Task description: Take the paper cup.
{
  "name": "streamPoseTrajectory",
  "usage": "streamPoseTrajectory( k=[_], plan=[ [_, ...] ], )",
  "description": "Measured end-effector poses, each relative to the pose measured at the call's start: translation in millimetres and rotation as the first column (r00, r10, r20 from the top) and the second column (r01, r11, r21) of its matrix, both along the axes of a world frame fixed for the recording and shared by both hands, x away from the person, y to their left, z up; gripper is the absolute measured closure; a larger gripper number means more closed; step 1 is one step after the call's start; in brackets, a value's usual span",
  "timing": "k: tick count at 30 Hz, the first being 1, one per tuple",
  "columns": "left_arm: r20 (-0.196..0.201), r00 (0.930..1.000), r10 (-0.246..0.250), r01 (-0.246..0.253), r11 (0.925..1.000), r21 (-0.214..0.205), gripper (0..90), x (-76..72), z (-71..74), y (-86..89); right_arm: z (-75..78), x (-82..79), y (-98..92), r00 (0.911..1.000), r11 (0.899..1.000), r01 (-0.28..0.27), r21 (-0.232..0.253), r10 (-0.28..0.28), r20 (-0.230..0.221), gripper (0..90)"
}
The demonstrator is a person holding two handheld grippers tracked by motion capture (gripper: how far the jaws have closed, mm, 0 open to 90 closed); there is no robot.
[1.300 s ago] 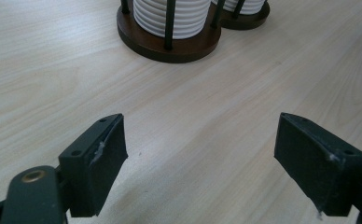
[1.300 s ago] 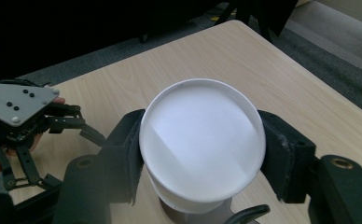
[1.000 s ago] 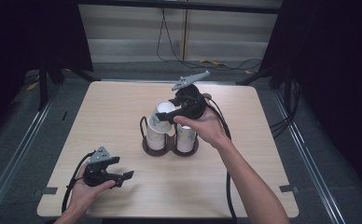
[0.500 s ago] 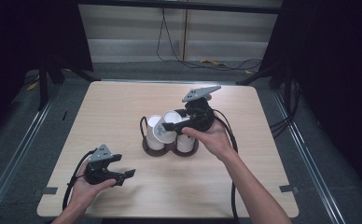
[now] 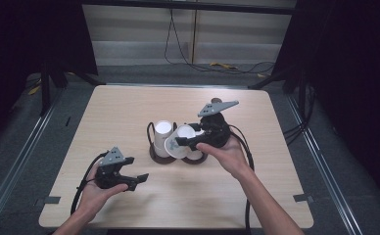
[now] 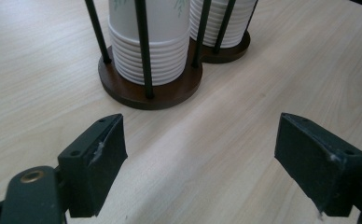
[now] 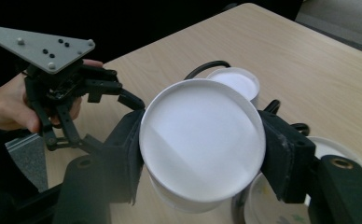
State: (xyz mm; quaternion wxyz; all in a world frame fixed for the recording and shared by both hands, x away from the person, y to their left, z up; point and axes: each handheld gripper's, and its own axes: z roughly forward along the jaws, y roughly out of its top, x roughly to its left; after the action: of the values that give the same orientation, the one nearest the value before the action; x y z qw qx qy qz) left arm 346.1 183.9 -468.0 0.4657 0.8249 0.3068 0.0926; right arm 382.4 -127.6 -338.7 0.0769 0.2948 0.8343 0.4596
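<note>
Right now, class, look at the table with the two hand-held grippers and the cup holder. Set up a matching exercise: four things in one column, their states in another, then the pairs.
Things
1. left gripper
2. right gripper
3. loose cup
4. cup holder

States
A. dark round base with thin upright rods around stacked cups
B. clamped between two black pads, its white bottom facing the camera
C. jaws wide apart, nothing between them
D. shut on a white cup

Pairs: 1-C, 2-D, 3-B, 4-A

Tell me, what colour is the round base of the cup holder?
Dark brown, like wood. The base shows best in the left gripper view, under the stacked cups.
</note>
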Motion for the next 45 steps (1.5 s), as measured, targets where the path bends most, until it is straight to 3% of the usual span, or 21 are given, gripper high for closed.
streamPoseTrajectory(
  k=[6, 10, 15, 24, 33, 38, 41, 45],
  plan=[
    [-0.002, 1.0000, 0.008, -0.008, 0.9994, -0.033, 16.7, 1.6, 0.9, -4.9, -10.2, -10.0, 3.7, 0.9999, 1.000, -0.014, 0.021, 0.014, -0.007, 38.2],
    [0.023, 0.9997, 0.010, -0.009, 0.9981, -0.062, 16.8, 0.3, 1.1, -9.3, -18.8, -14.7, -0.3, 0.9999, 0.999, 0.005, 0.047, -0.005, -0.013, 38.2],
    [0.021, 0.9998, -0.003, 0.005, 0.9958, -0.091, 16.8, 0.5, 1.4, -15.8, -31.1, -18.4, -6.2, 0.9993, 0.998, 0.028, 0.054, -0.026, -0.025, 38.2],
    [0.025, 0.9979, -0.060, 0.062, 0.9946, -0.083, 16.7, -4.6, -1.4, -29.3, -47.1, -24.2, -17.5, 0.9972, 0.994, 0.064, 0.088, -0.061, -0.043, 38.1],
    [0.005, 0.9983, -0.058, 0.058, 0.9924, -0.108, 16.7, -7.4, -2.6, -29.9, -59.7, -30.7, -19.6, 0.9958, 0.988, 0.083, 0.131, -0.076, -0.051, 38.2],
    [0.037, 0.9963, -0.078, 0.082, 0.9895, -0.119, 16.7, -10.3, -1.0, -31.7, -64.6, -32.7, -20.9, 0.9951, 0.984, 0.092, 0.151, -0.085, -0.051, 38.2],
    [0.037, 0.9956, -0.086, 0.090, 0.9884, -0.122, 16.7, -10.6, -0.7, -34.3, -67.9, -33.5, -21.8, 0.9949, 0.981, 0.093, 0.168, -0.085, -0.054, 38.2],
    [0.049, 0.9947, -0.090, 0.096, 0.9868, -0.131, 15.9, -8.3, 8.1, -39.8, -69.8, -34.7, -21.4, 0.9948, 0.981, 0.094, 0.168, -0.086, -0.055, 38.2]
  ],
)
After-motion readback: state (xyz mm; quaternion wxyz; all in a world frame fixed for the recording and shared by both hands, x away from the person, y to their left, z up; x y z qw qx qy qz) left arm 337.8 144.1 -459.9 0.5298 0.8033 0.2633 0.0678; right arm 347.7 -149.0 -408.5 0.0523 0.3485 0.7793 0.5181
